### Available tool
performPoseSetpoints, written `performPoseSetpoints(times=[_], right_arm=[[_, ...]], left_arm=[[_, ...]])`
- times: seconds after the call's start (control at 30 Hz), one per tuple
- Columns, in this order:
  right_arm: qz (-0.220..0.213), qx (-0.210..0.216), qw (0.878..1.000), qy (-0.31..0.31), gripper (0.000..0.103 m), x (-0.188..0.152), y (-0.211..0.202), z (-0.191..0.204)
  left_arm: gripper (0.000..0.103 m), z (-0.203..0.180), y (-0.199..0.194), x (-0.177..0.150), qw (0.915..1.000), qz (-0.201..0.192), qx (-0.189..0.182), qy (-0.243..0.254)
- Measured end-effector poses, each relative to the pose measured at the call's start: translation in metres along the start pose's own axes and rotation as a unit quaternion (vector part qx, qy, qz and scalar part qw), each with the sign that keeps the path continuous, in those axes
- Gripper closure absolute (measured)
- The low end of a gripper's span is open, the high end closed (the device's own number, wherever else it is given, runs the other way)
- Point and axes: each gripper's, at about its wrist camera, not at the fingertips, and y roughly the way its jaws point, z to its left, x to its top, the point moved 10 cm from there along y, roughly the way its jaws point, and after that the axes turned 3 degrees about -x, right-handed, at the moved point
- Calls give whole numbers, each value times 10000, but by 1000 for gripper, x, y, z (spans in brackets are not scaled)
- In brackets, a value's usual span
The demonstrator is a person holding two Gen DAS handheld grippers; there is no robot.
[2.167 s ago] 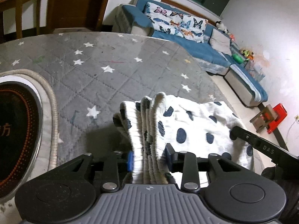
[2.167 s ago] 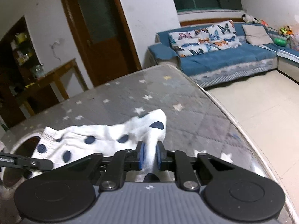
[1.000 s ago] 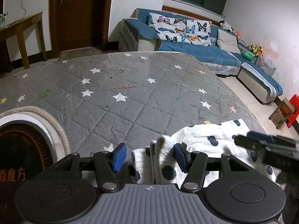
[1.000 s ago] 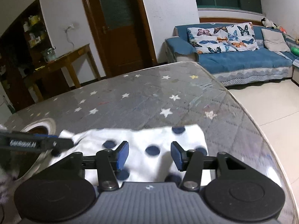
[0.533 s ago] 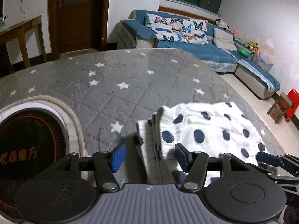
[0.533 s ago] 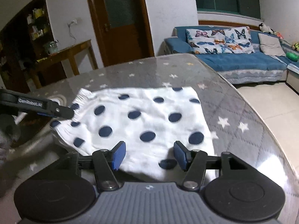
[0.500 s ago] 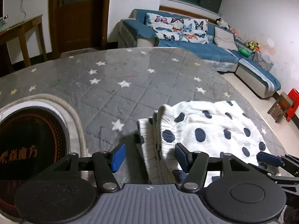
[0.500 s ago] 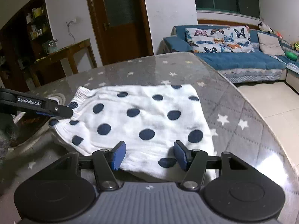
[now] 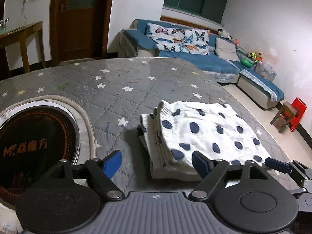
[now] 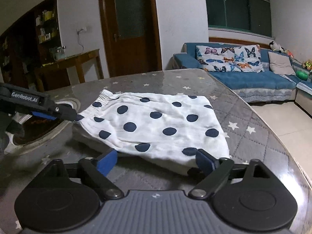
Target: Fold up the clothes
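Item 1, round cooker inset [image 9: 29, 142]: dark glass disc with orange lettering, sunk in my table [image 9: 117, 89], to the left of my left hand-held gripper [image 9: 156, 162].

Item 2, left hand-held gripper: blue pads spread apart and opening further, gripping nothing. The folded garment's stacked edge lies just ahead, between the lines of the two fingers, untouched by either pad.

Item 3, white garment with navy dots [image 10: 156, 124]: folded into a flat rectangle, resting on the grey star-quilted table cover. Its gathered, layered end lies ahead of the left hand-held gripper; the smooth folded end lies ahead of my right one.

Item 4, right hand-held gripper [image 10: 156, 163]: jaws wide and opening, empty. The garment's near edge lies just beyond the pads; its near right corner is beside the right pad, and I cannot tell whether they touch.

Item 5, blue sofa [image 10: 253, 81] with butterfly cushions [image 10: 228, 58]: well beyond the table, ahead and to the right of both.
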Motion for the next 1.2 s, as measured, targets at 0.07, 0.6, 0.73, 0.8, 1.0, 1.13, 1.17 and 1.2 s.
performPoseSetpoints(times=[0.07,0.6,0.73,0.8,1.0,1.13,1.17,1.2], right_arm=[[-102,-40,9999,52,5,-1,-7,1],[-664,-297,9973,-31,0,-6,-44,22],[-667,-300,9973,47,0,-11,-49,24],[-671,-309,9972,90,0,-13,-51,25],[-662,-317,9972,160,0,-20,-56,29],[-654,-319,9971,236,0,-24,-58,33],[-643,-316,9971,259,0,-25,-58,34],[-639,-310,9971,264,0,-25,-58,35]], left_arm=[[13,-2,-6,-5,10000,-60,-7,62],[0,-9,-45,-31,9983,-568,-84,81],[0,-10,-50,-37,9979,-637,-18,138],[0,-11,-53,-40,9977,-655,-1,166],[0,-14,-56,-52,9982,-561,6,228],[0,-16,-59,-62,9983,-516,9,282],[0,-16,-59,-64,9983,-504,13,285],[0,-16,-59,-66,9984,-495,17,286]])
